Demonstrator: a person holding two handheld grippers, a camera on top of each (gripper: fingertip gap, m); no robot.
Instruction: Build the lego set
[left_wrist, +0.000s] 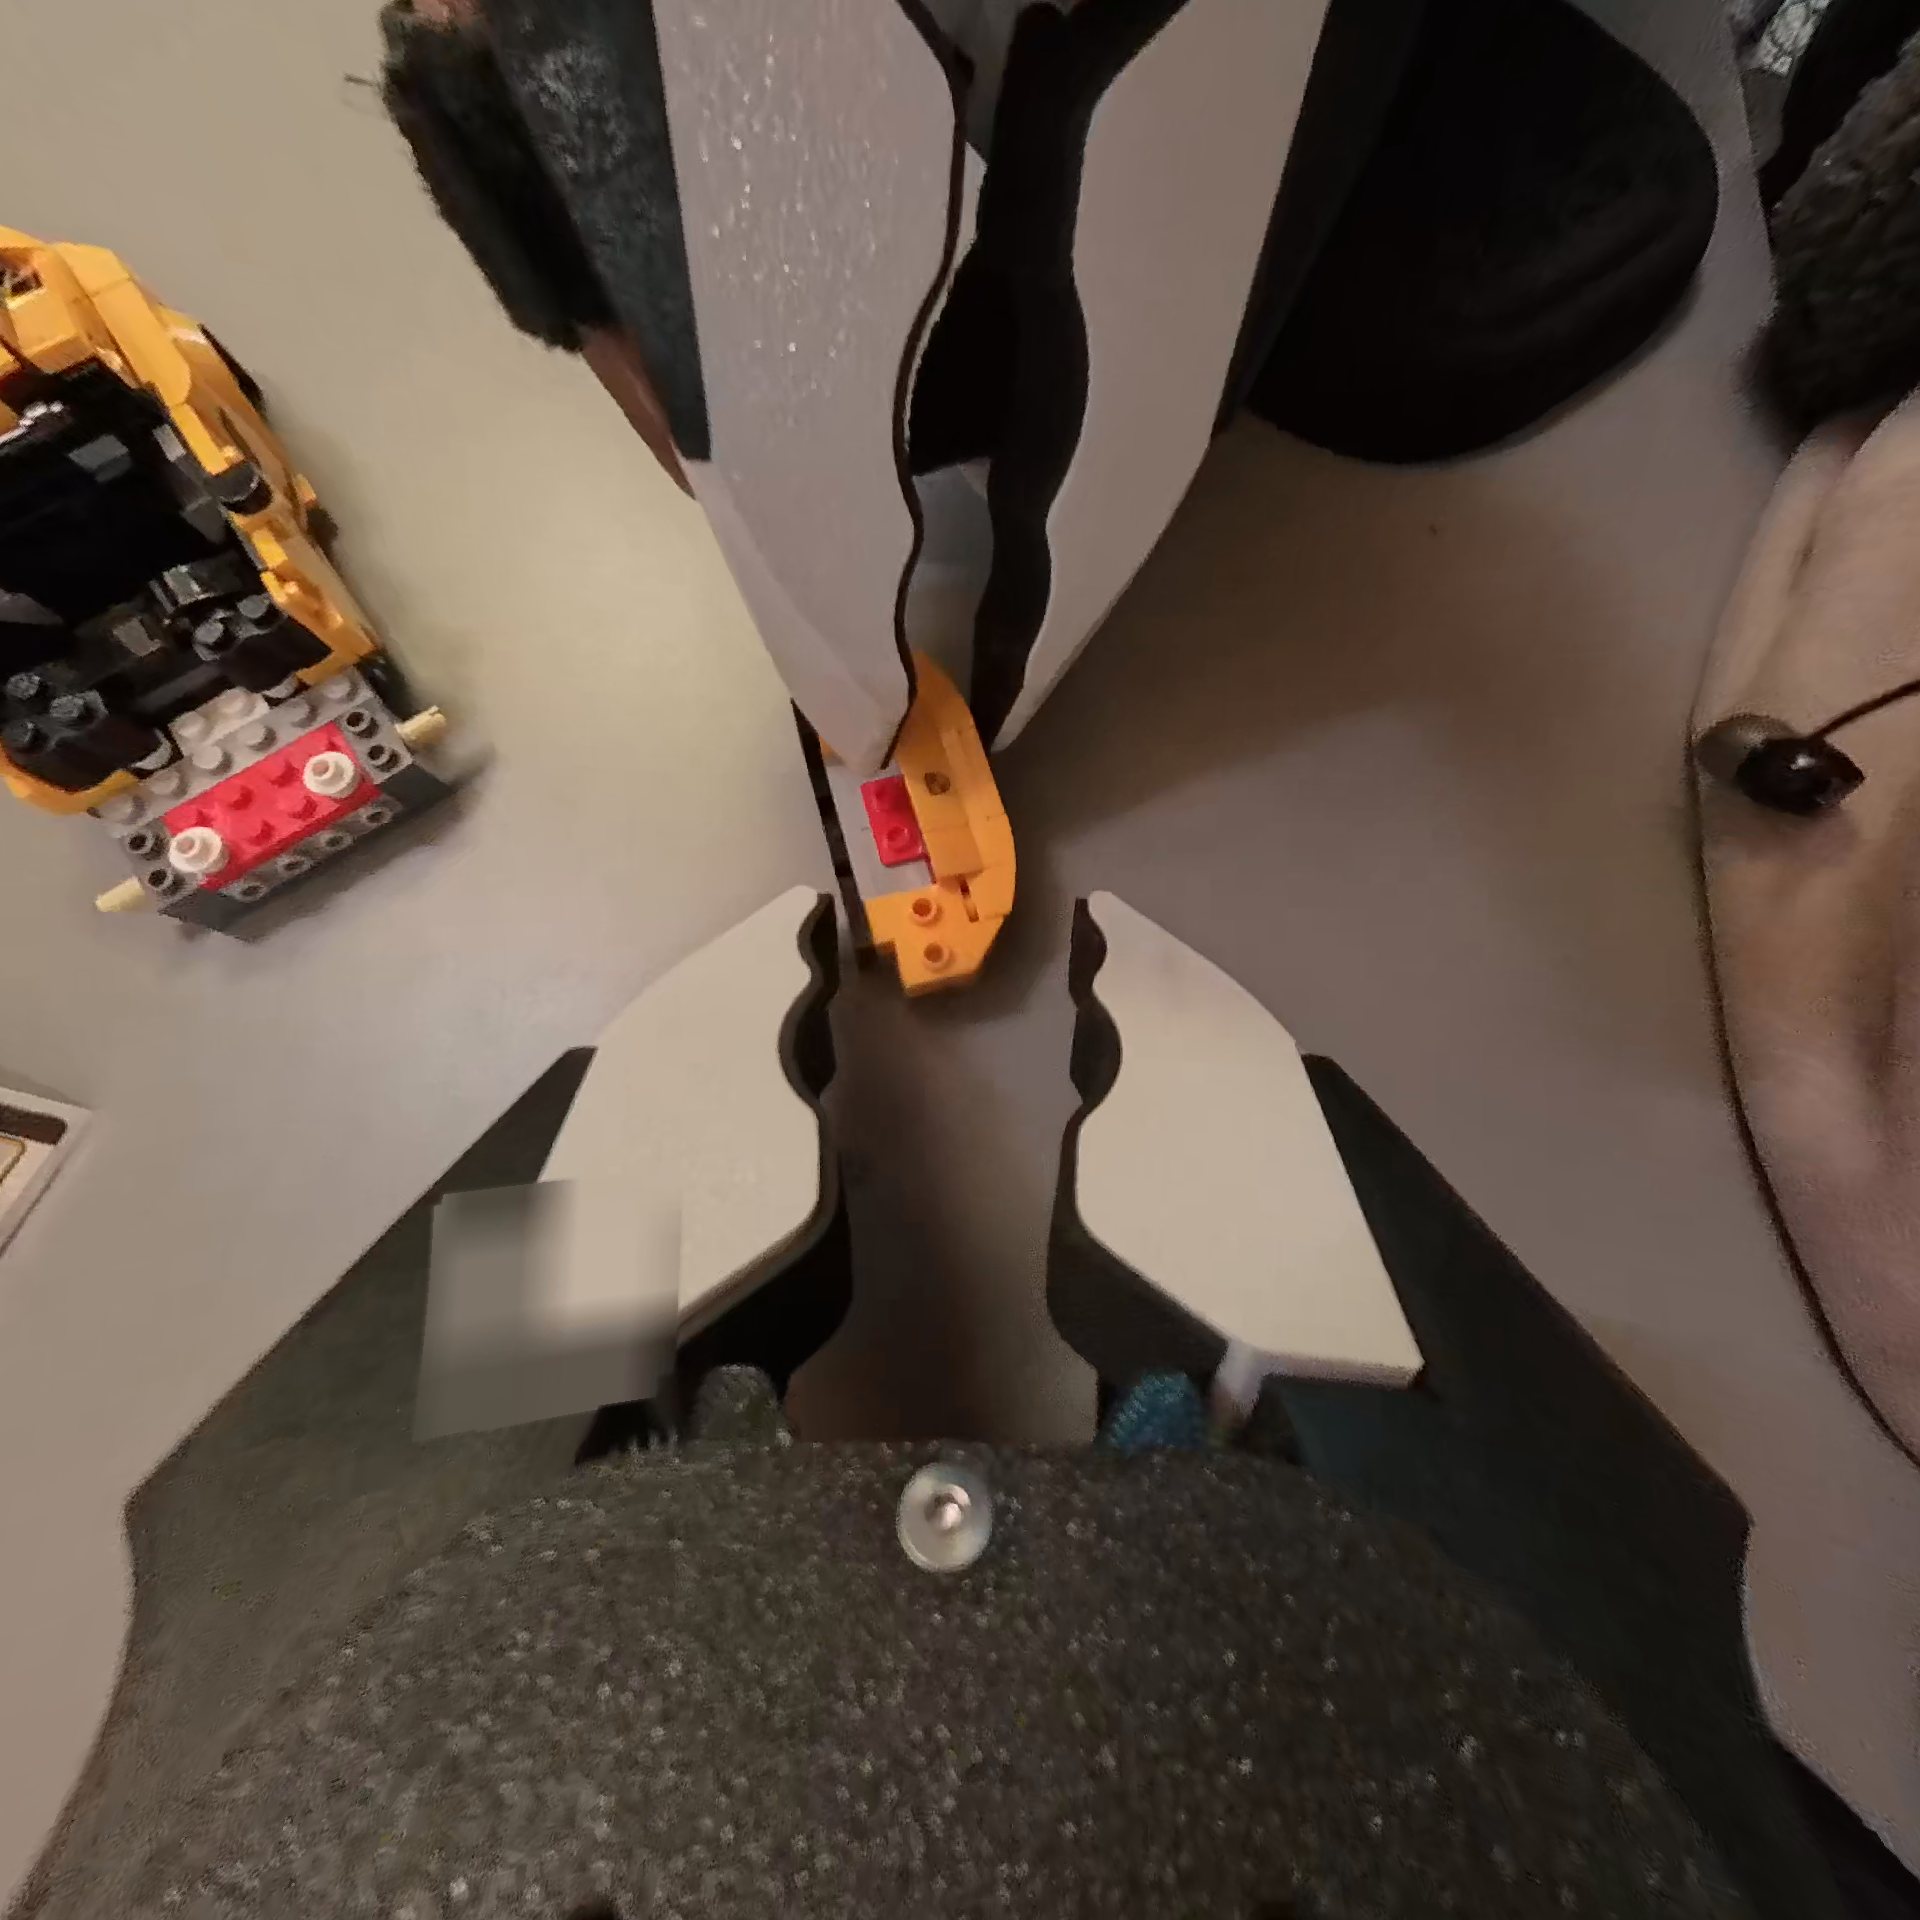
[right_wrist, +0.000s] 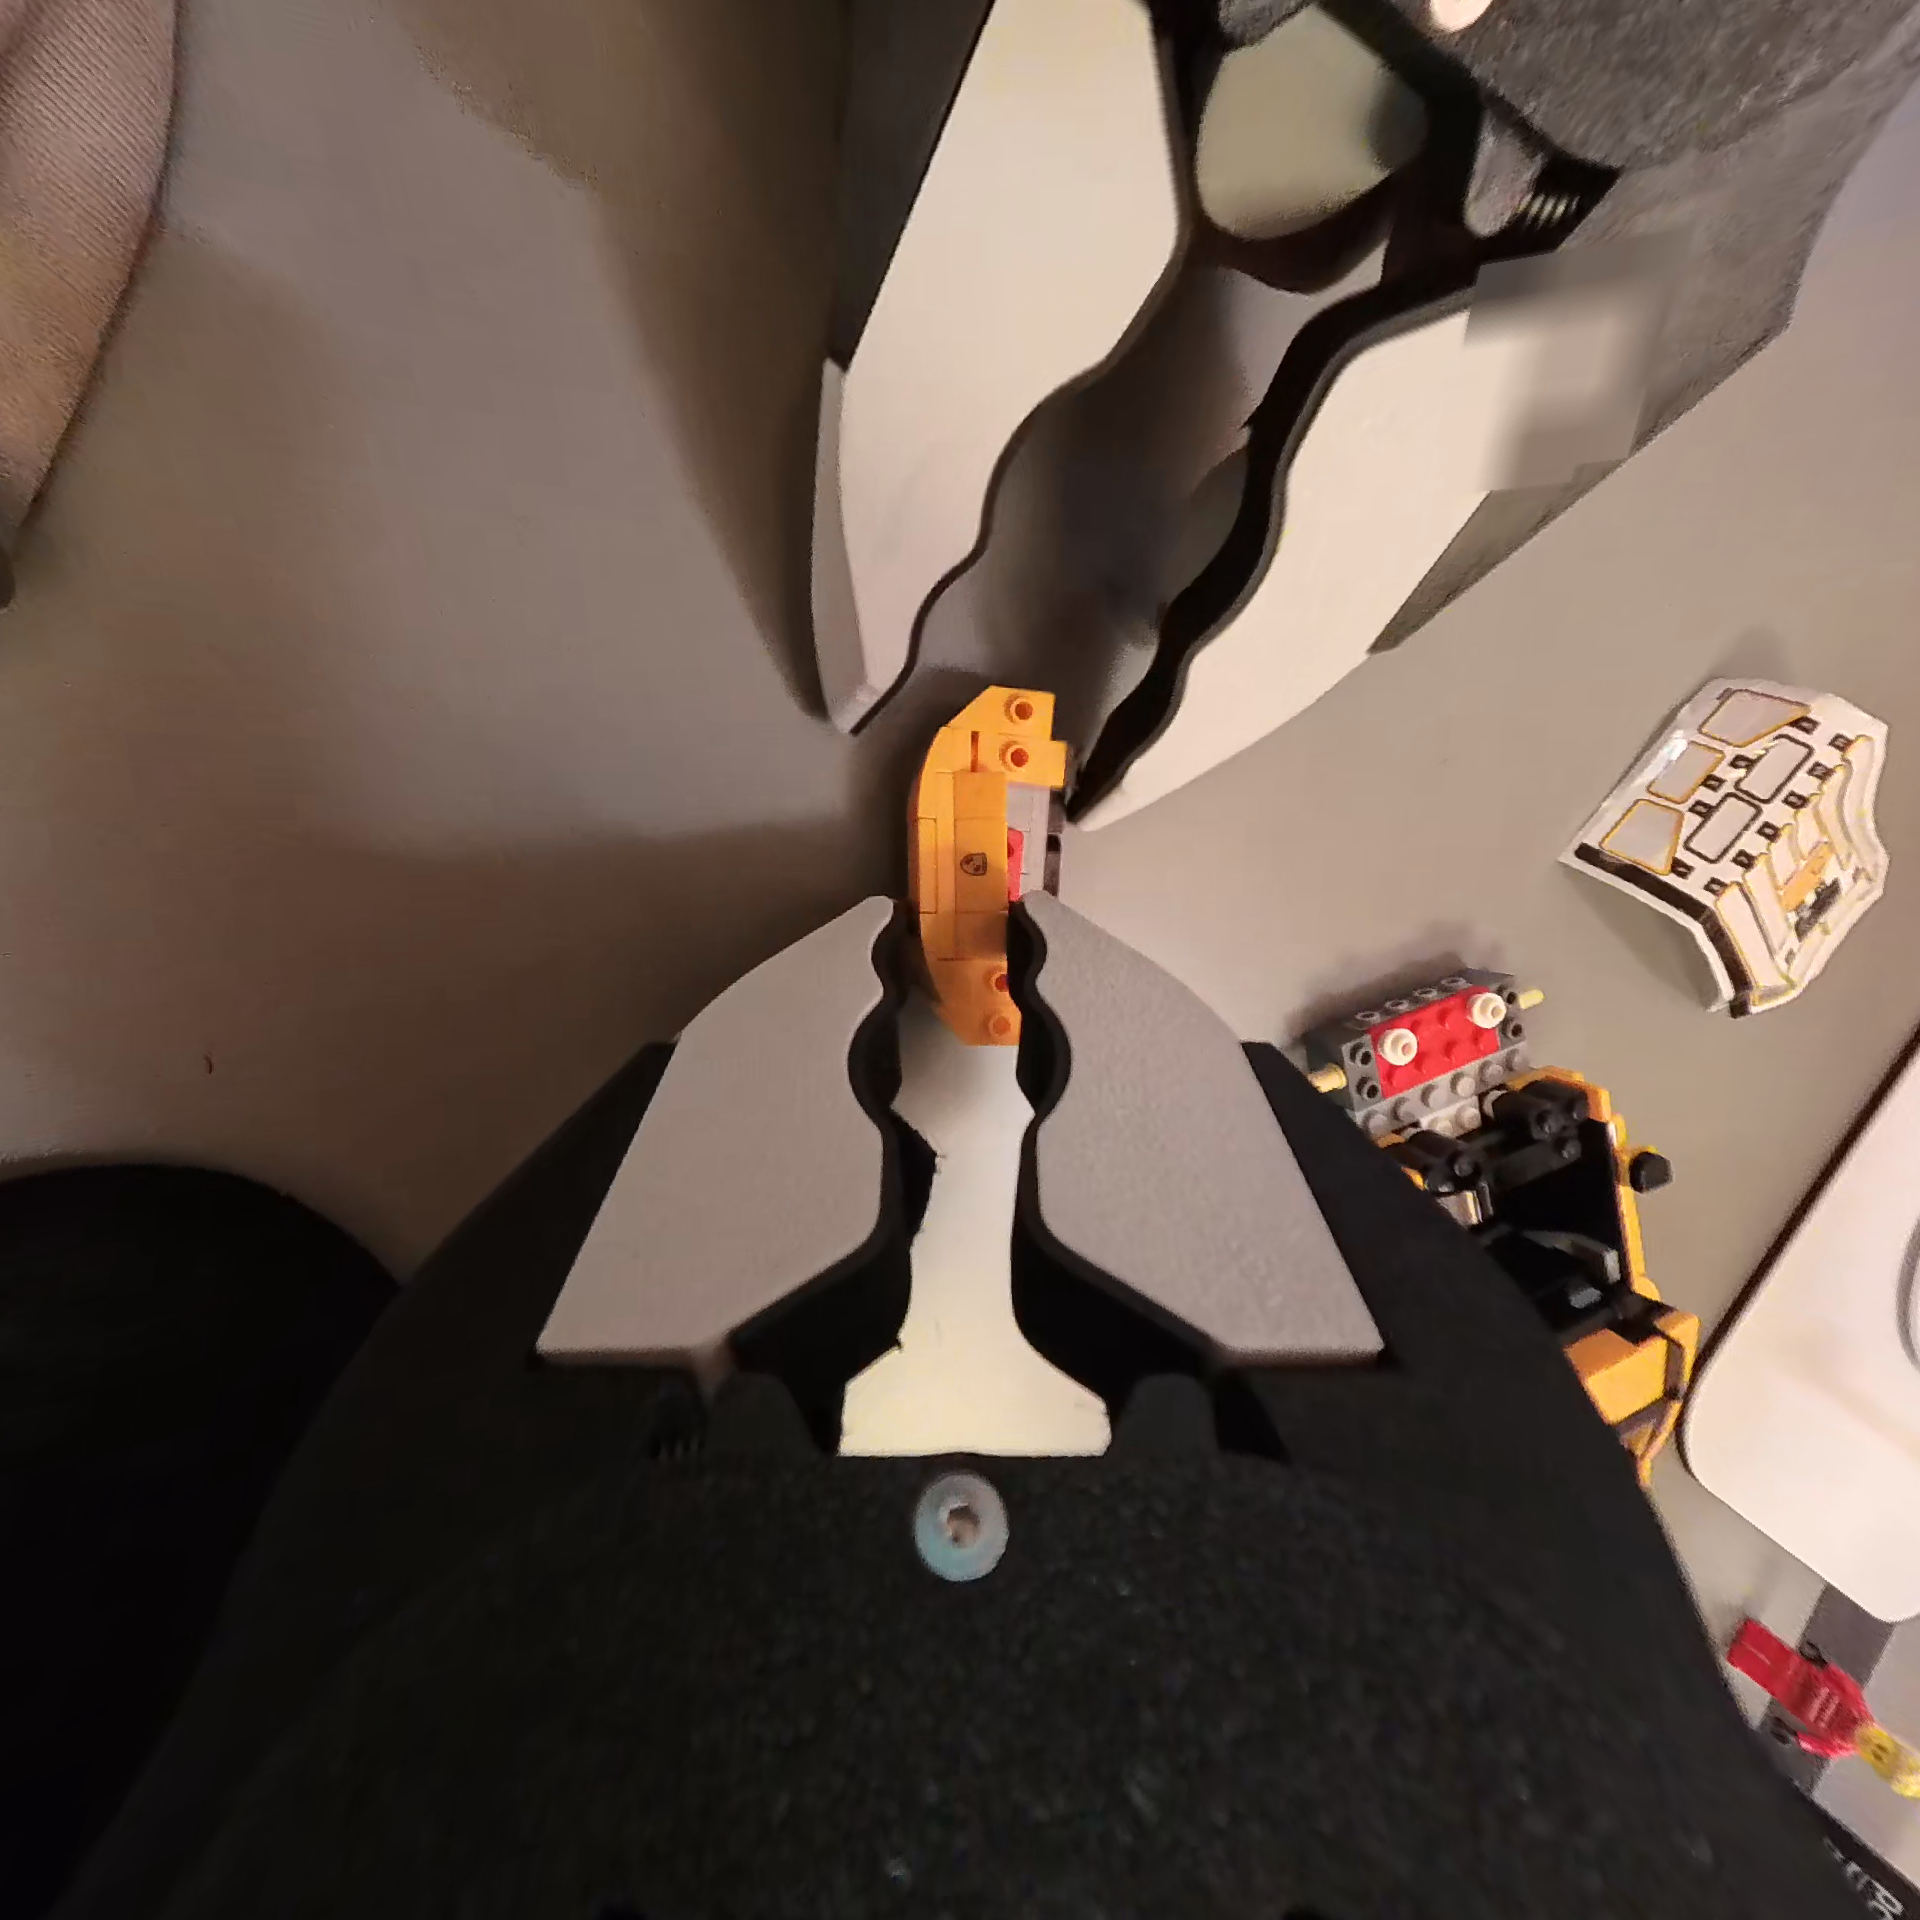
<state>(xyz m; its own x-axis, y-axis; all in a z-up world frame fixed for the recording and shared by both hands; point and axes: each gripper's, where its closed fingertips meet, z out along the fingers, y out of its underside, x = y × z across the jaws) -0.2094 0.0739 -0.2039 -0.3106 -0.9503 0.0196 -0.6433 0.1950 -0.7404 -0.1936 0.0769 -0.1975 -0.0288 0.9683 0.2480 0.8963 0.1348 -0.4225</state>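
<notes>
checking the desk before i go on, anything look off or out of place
The sticker sheet right of the half-built car lies curled, its edges lifted off the table. Otherwise nothing stands out; the right tool grips the orange curved piece.

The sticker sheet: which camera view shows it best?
The right wrist view: the sticker sheet lies curled on the table, beyond the partly built car. The left wrist view does not show it; there only the car appears, at left.
</notes>
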